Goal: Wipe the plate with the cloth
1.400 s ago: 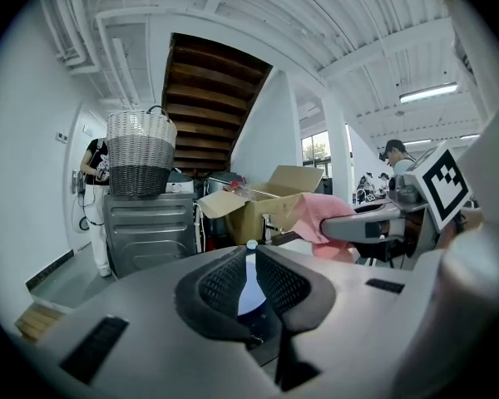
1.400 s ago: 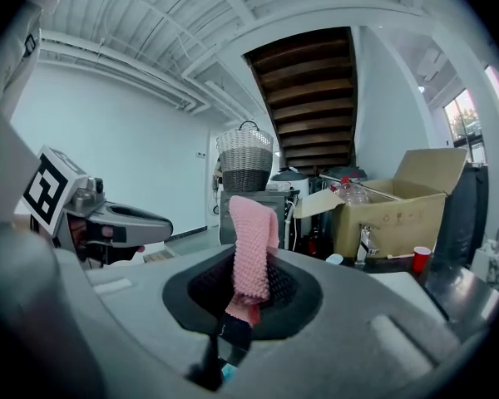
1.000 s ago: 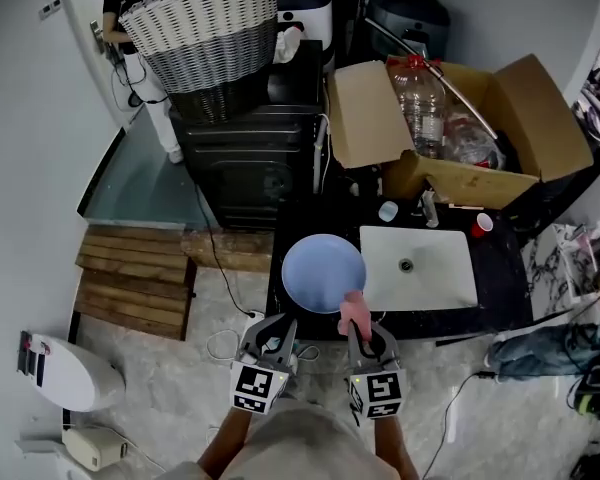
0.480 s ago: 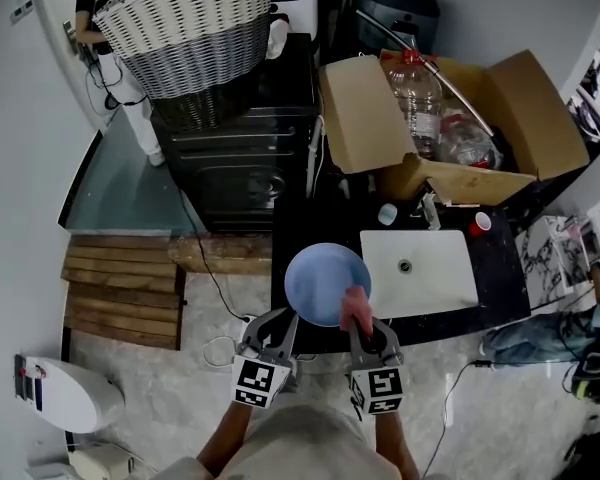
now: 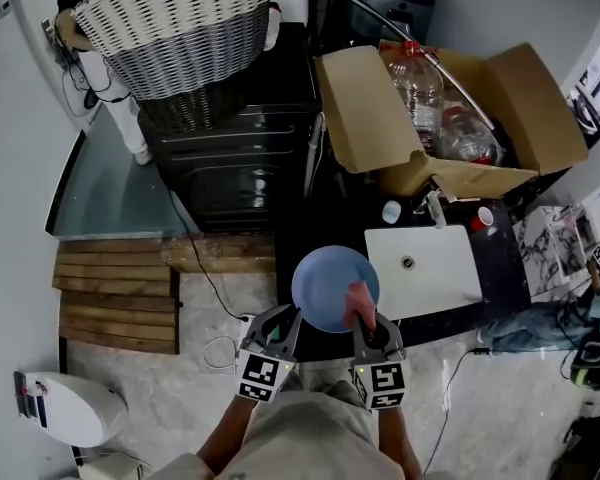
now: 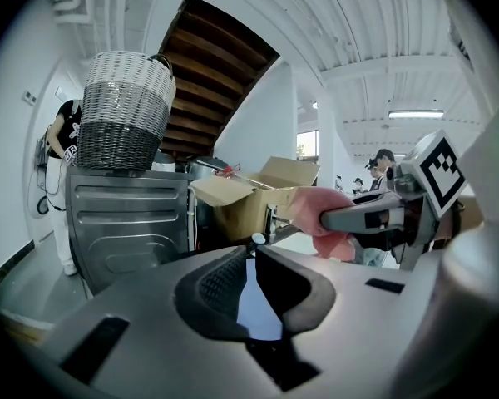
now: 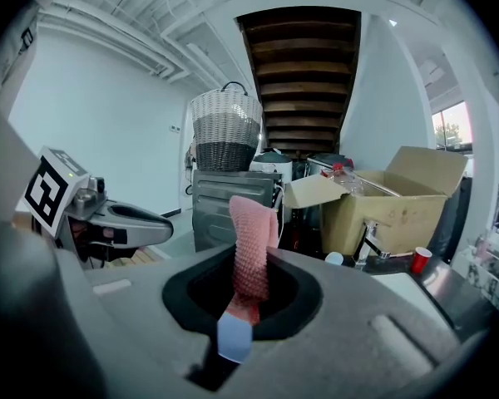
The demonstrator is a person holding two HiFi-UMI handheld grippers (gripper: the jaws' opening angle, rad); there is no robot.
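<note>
Plate first: in the head view the pale blue plate [image 5: 330, 280] hangs over the black counter's front edge, with the white sink [image 5: 430, 273] at its 3 o'clock. The left gripper [image 5: 288, 320] pinches the rim at 7 o'clock. The right gripper [image 5: 366, 320] presses a pink cloth [image 5: 358, 300] onto the plate at 5 o'clock. A cardboard box [image 5: 365, 118] sits at 12 o'clock and a wicker basket [image 5: 170, 28] at 11 o'clock.

Left gripper view: the jaws are clamped on the plate's edge (only a blue sliver shows between the pads). The right gripper and bunched cloth are at 2 o'clock.

Right gripper view: the jaws are closed on the cloth, which stands upright out of them. A blue patch of plate shows at 6 o'clock and the left gripper at 9 o'clock.
</note>
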